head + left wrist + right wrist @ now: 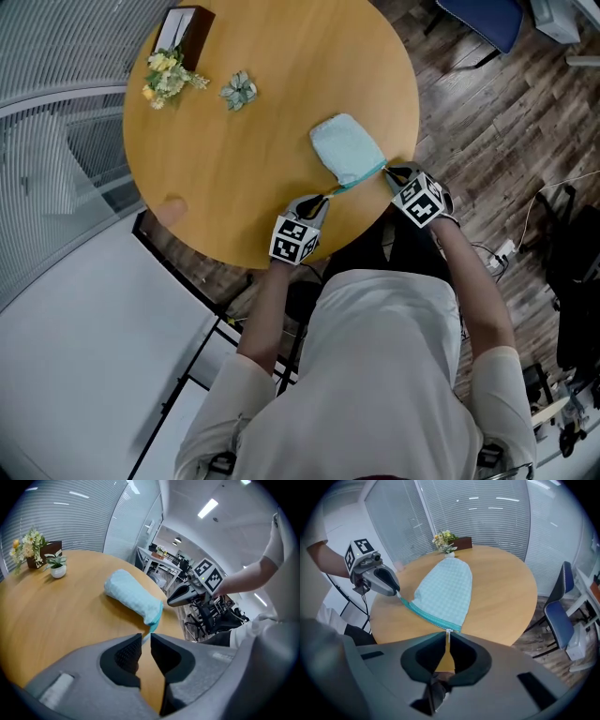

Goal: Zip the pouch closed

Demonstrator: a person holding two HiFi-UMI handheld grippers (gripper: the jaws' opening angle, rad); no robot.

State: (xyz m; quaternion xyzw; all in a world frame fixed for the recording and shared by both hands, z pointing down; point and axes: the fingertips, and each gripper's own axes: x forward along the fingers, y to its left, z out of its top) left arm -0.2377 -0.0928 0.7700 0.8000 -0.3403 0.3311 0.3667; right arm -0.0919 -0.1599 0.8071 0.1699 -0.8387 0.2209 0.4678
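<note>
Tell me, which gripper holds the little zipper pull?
The right gripper: its jaws pinch the white zipper pull at the pouch corner. The left gripper grips the other end of the teal zipper tape instead.

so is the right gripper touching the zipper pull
Touching. The right gripper view shows the right gripper, jaws pressed together on the zipper pull at the edge of the pouch.
</note>
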